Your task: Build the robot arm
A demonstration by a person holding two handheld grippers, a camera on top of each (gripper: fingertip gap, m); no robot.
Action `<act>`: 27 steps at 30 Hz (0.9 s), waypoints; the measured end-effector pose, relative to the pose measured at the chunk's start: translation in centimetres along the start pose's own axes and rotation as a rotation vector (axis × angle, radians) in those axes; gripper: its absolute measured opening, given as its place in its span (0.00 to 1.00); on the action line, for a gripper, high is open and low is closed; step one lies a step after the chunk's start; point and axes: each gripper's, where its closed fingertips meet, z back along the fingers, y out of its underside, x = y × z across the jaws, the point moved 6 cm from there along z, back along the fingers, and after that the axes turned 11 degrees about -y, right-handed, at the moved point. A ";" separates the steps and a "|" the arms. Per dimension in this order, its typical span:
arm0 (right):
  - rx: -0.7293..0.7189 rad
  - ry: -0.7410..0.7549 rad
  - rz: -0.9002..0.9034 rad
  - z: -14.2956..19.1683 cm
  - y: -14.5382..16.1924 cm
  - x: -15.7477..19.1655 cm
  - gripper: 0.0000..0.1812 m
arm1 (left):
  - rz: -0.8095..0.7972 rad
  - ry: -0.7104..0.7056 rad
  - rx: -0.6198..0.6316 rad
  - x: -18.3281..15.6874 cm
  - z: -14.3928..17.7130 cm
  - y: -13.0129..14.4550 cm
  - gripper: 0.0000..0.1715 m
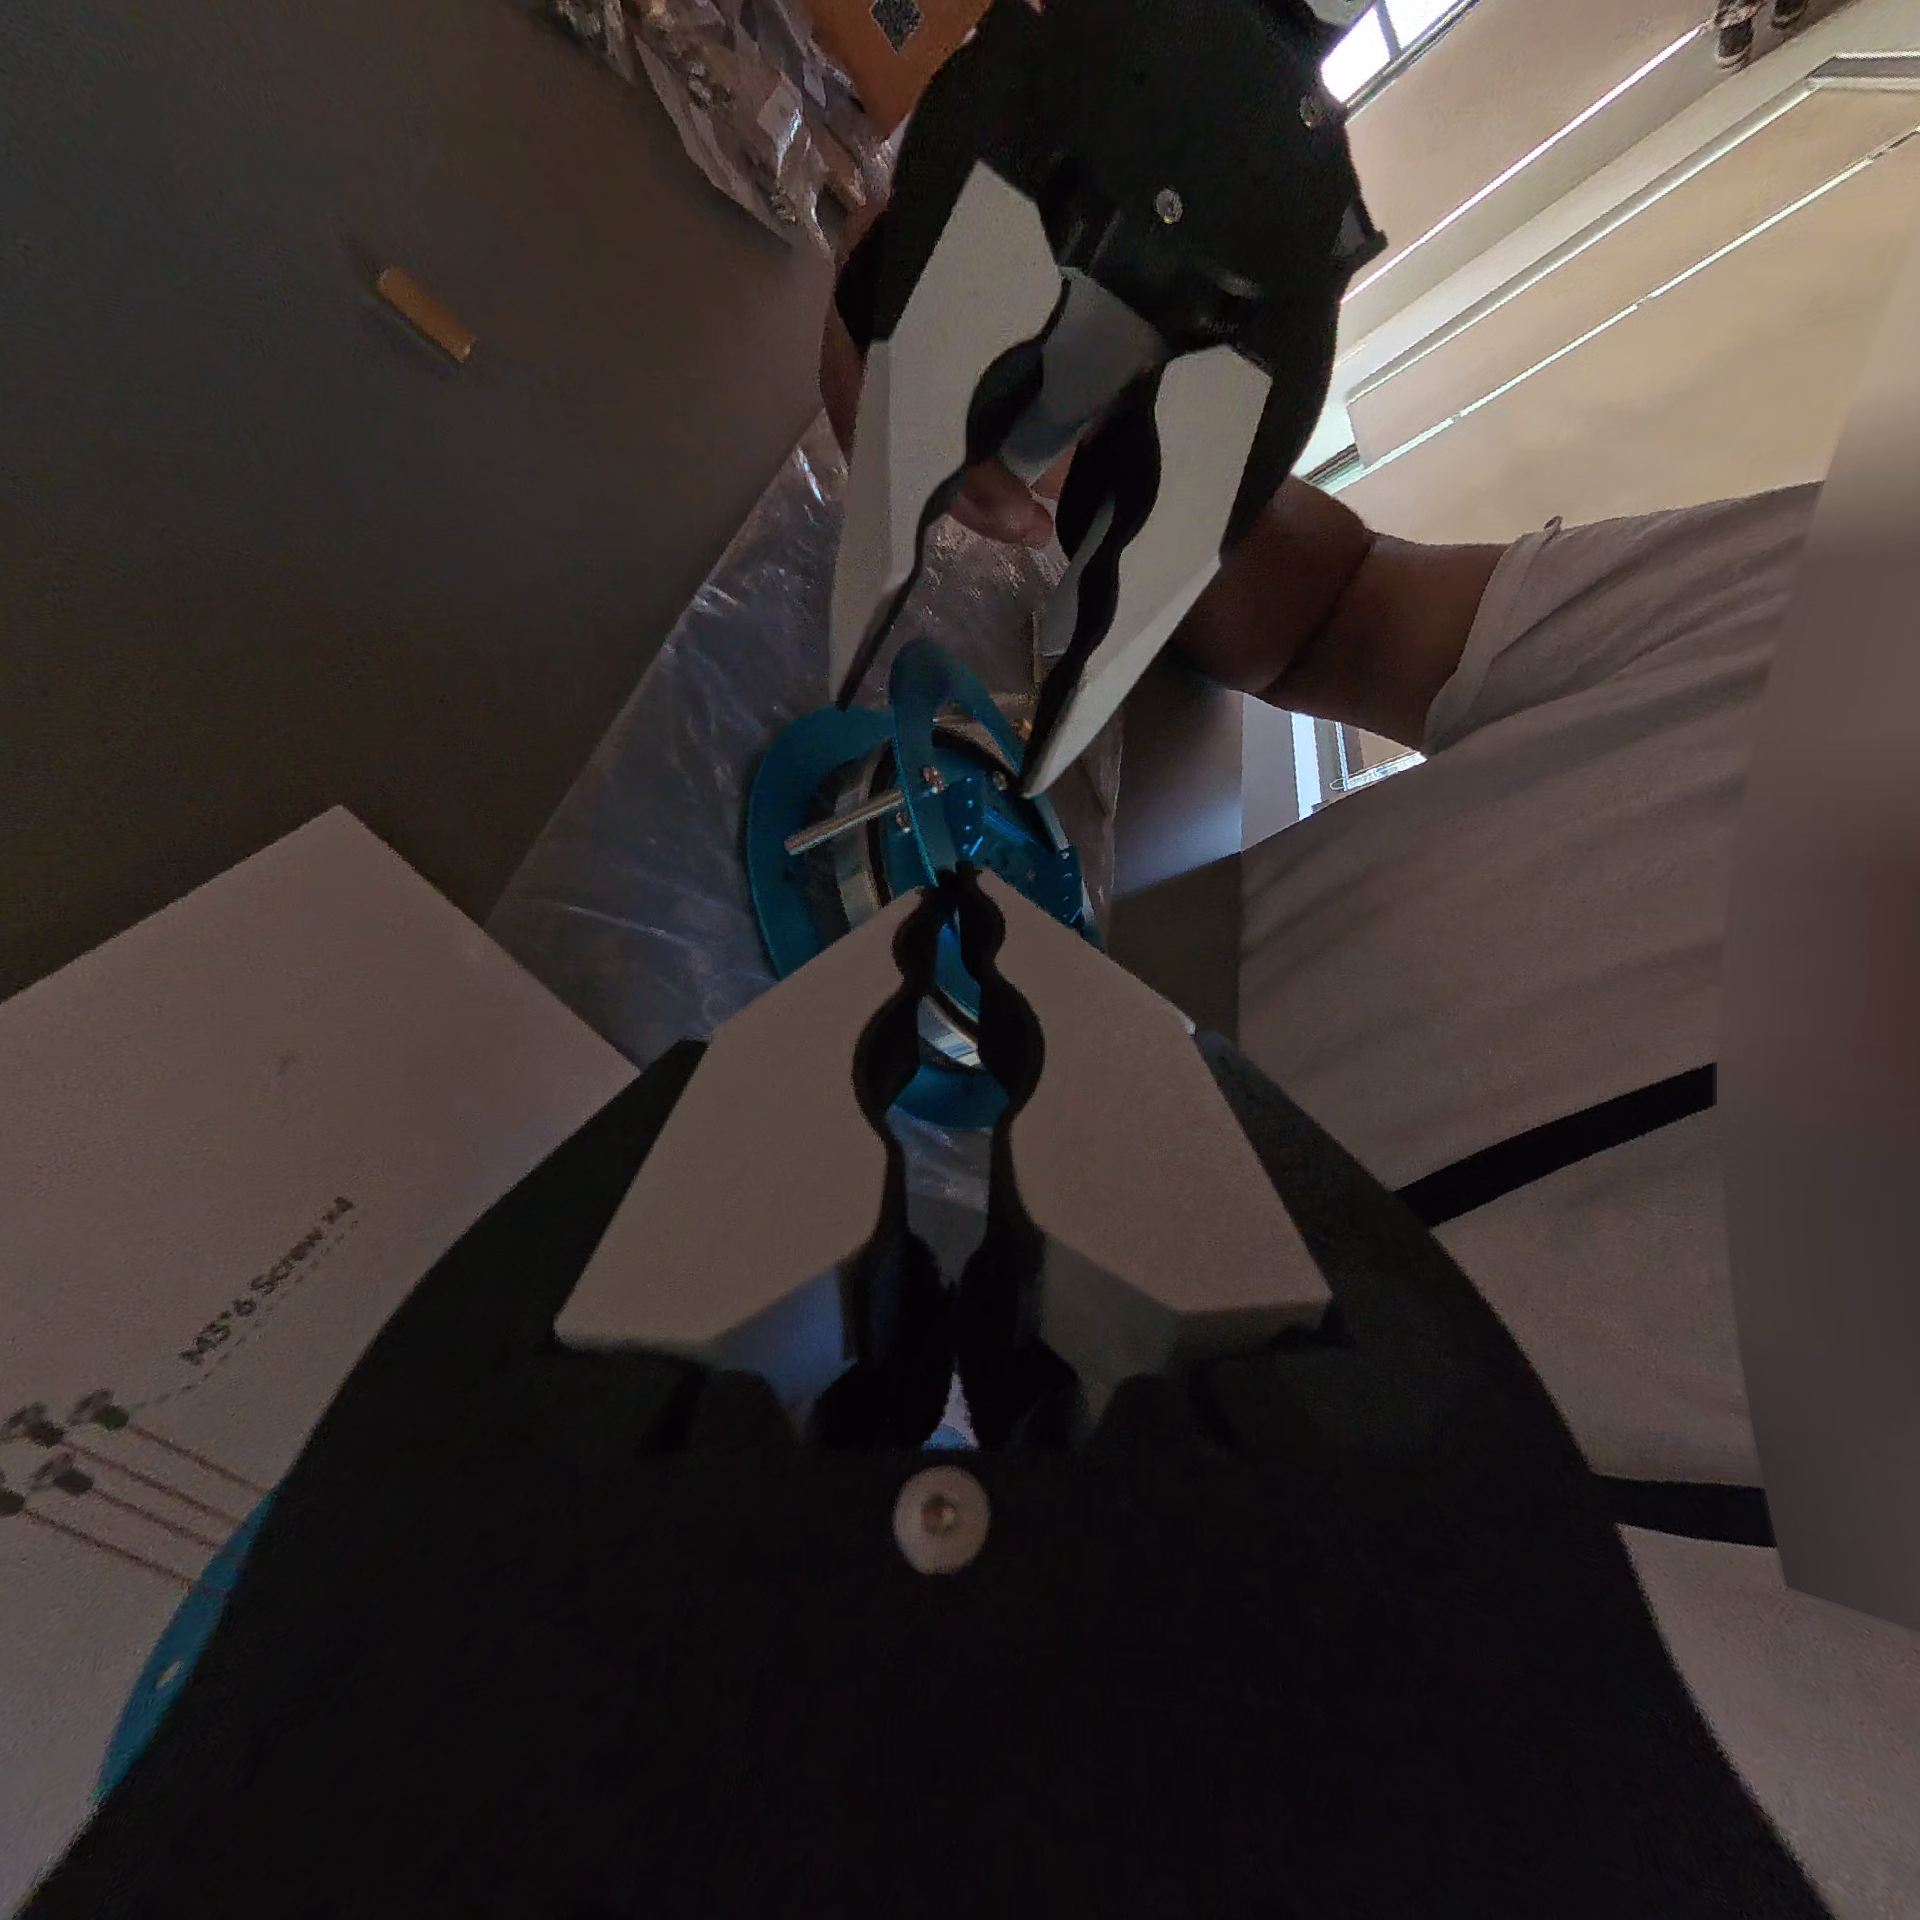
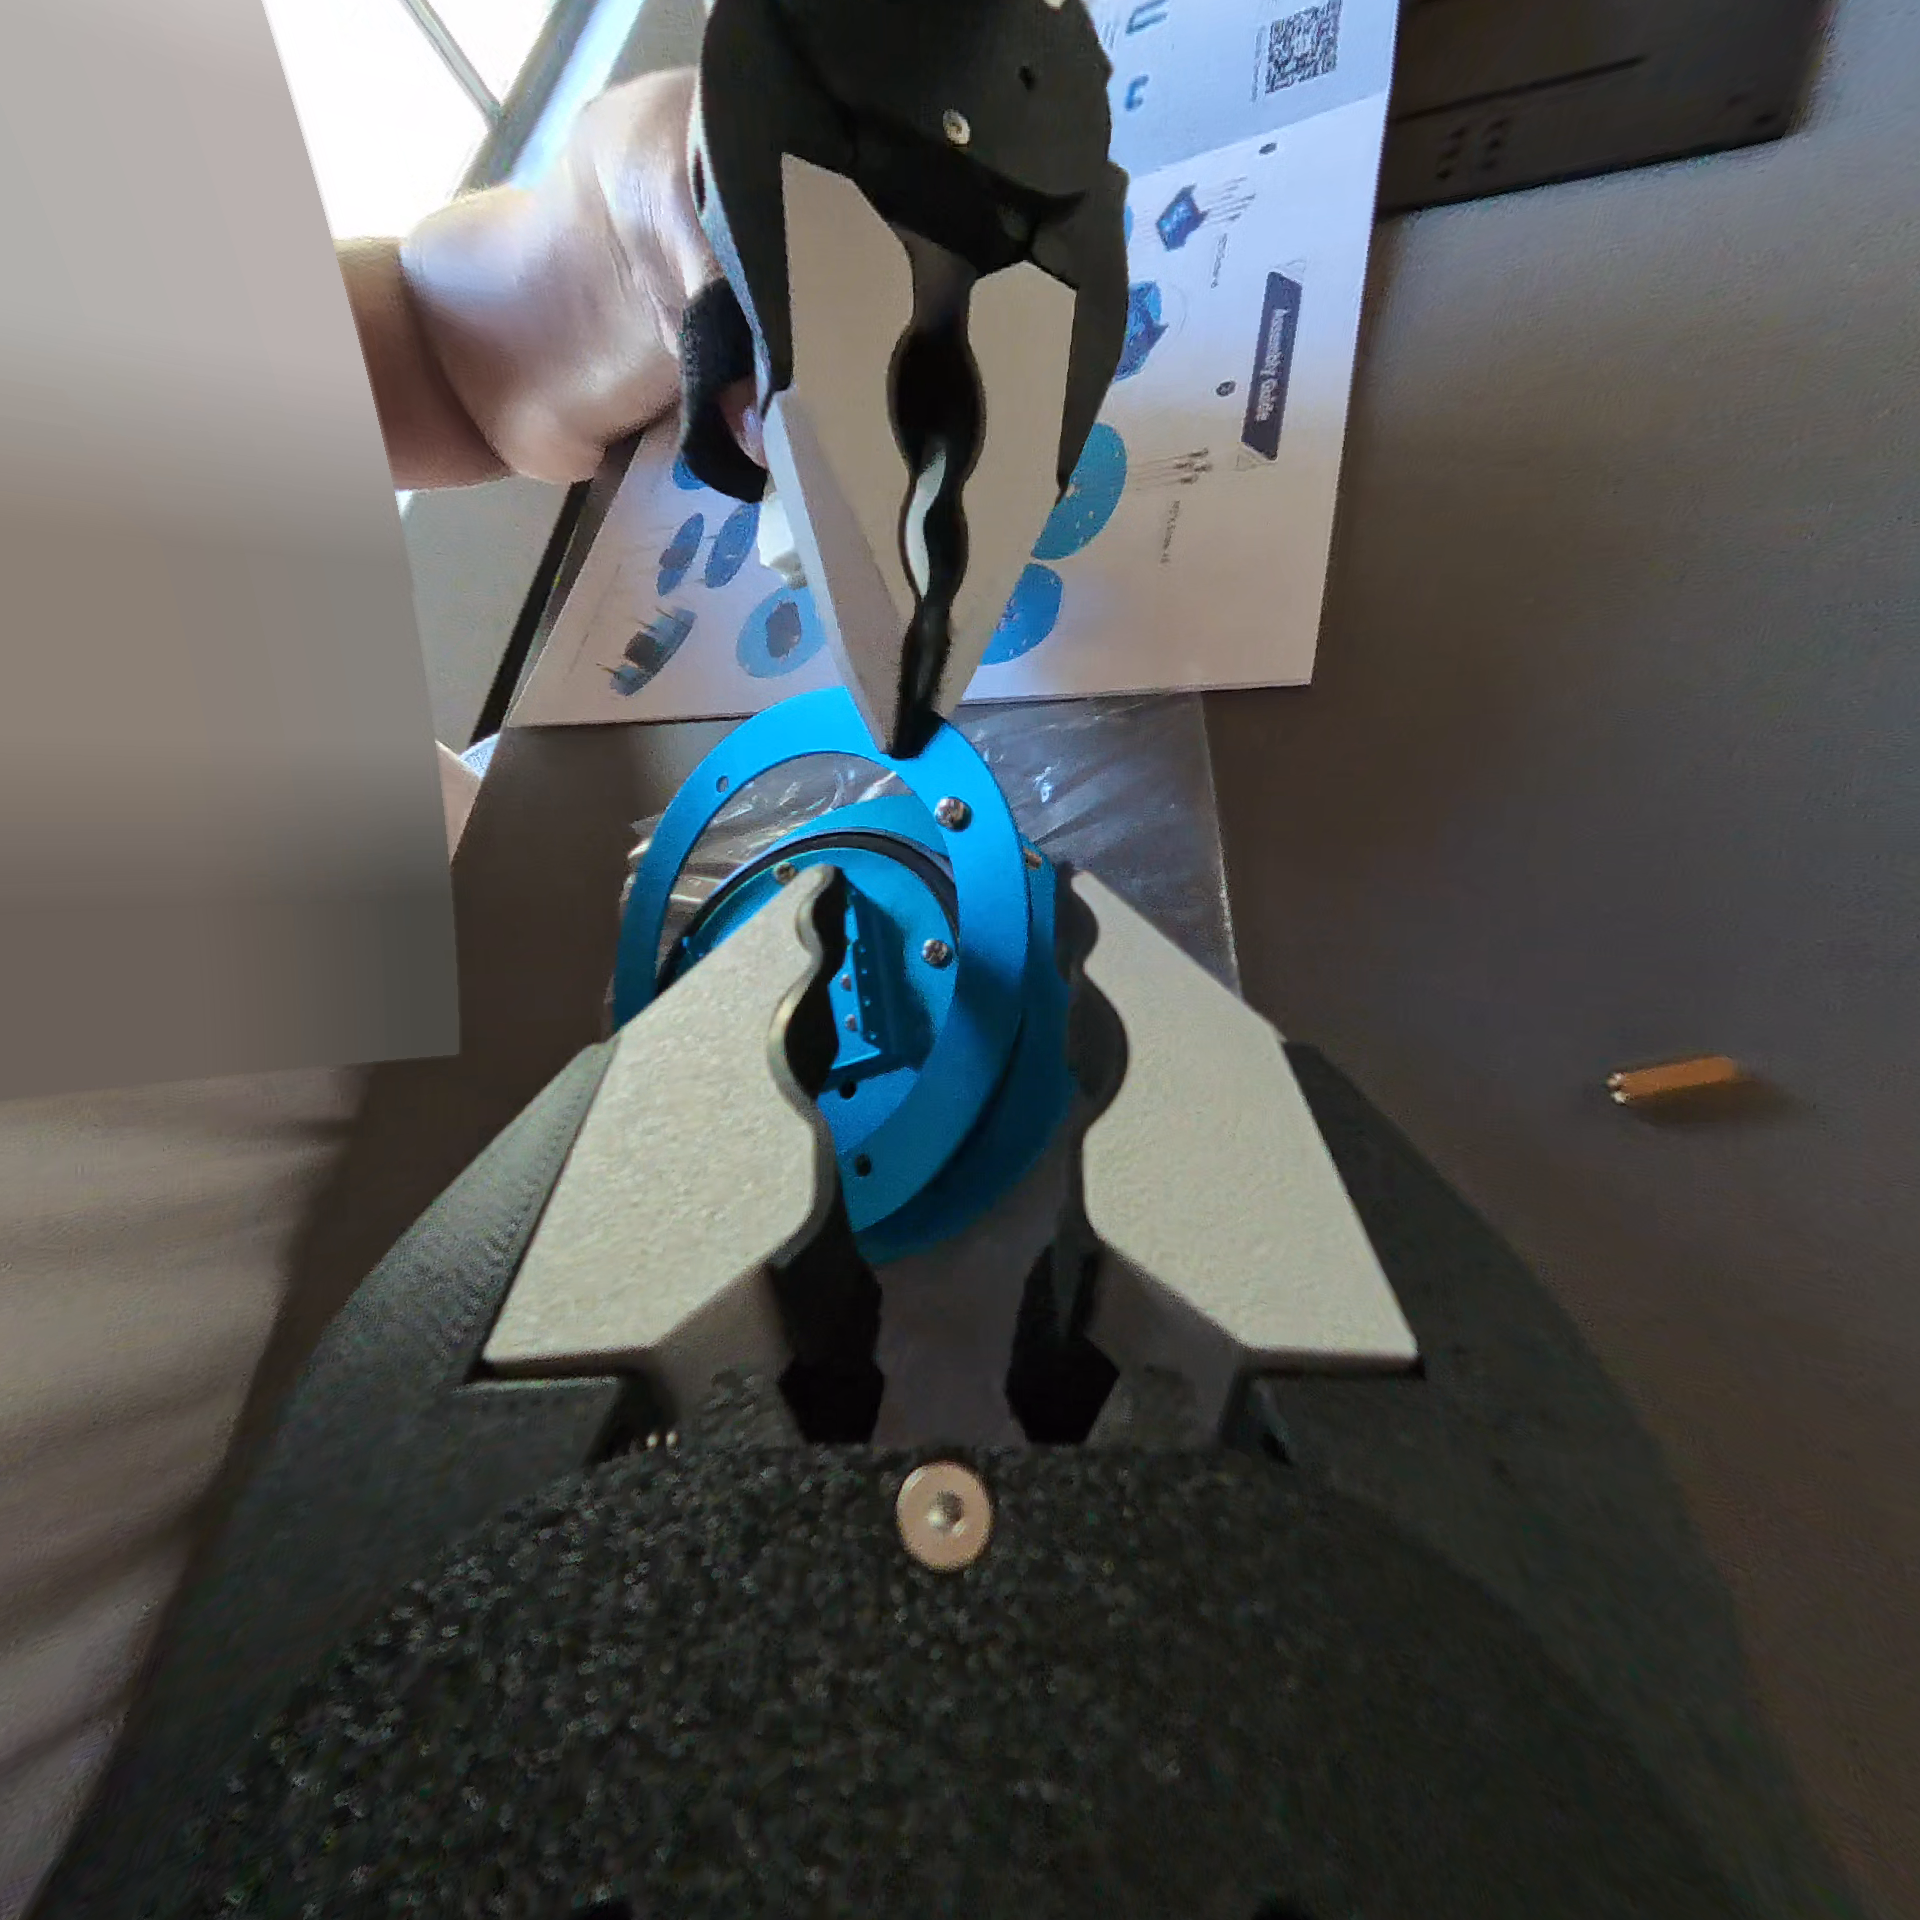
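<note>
A: Left gripper [image 1: 961,883] first. State?

B: Fingers drawn together, tips pinching the rim of the blue ring assembly [image 2: 831,966]. In the right wrist view the tips meet on the top edge of the outer ring, which stands tilted, nearly on edge.

A: And the right gripper [image 2: 940,883]?

B: Fingers apart. One finger [image 2: 717,1081] sits in front of the ring's open centre, the other to the right of the assembly (whether either pad touches metal, I cannot tell). In the left wrist view it comes in from the far side, tips down at the assembly.

A: What is the assembly made of?

B: Blue anodised rings with small screws and holes, a dark inner ring, a blue bracket with a row of holes inside, and a silver pin [image 1: 831,826] sticking out of the side.

A: Where does it sit?

B: Over a clear plastic bag [image 2: 1122,790] on the dark table [image 2: 1558,727]. Beyond it, in the right wrist view, lies a printed instruction sheet [image 2: 1226,561] with blue diagrams, towards the table's far edge.

A: Anything loose?

B: One brass standoff [image 2: 1673,1086], lying alone on bare table, well apart from the assembly.

A: The person?

B: A hand [image 2: 540,332] grips the left gripper's handle.
</note>
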 end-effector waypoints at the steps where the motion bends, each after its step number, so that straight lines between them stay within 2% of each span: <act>1: 0.004 0.019 0.016 -0.1 0.1 -0.2 0.18 | 0.005 0.002 0.003 0.1 0.0 0.0 0.01; 5: 0.049 0.101 0.089 -0.2 0.2 -0.1 0.07 | 0.016 0.011 0.016 0.2 -0.3 0.2 0.01; 11: 0.026 0.050 0.009 -0.4 0.4 -0.5 0.07 | 0.012 0.002 0.025 0.2 -0.2 0.3 0.01; 27: 0.033 0.035 -0.024 -0.8 1.0 -1.3 0.08 | 0.028 -0.027 0.069 0.7 -0.6 0.9 0.02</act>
